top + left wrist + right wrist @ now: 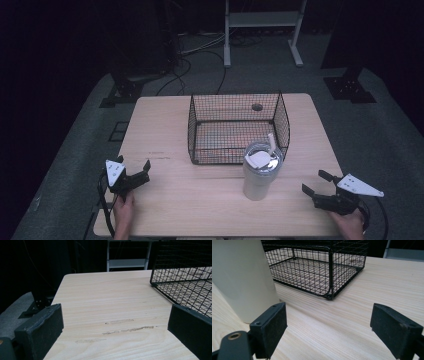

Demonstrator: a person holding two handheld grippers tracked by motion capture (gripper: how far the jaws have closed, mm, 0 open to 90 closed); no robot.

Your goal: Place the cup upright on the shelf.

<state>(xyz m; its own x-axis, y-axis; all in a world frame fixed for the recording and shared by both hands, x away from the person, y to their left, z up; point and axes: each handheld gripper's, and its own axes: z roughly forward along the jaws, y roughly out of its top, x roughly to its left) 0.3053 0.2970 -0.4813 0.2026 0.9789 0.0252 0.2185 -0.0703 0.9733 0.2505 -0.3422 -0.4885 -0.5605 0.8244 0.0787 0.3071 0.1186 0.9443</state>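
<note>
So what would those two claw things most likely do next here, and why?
Probably the right gripper would slide toward the cream tumbler, as a guess. Its jaws stand wide open, and the tumbler stands upright on the table just in front of the black wire basket, closer to that gripper than to the left gripper, which is also open and holds nothing.

Black wire-mesh basket (pixel 239 127), cream tumbler (pixel 259 181) with clear lid, pale wood-grain table (pixel 165 125).
</note>
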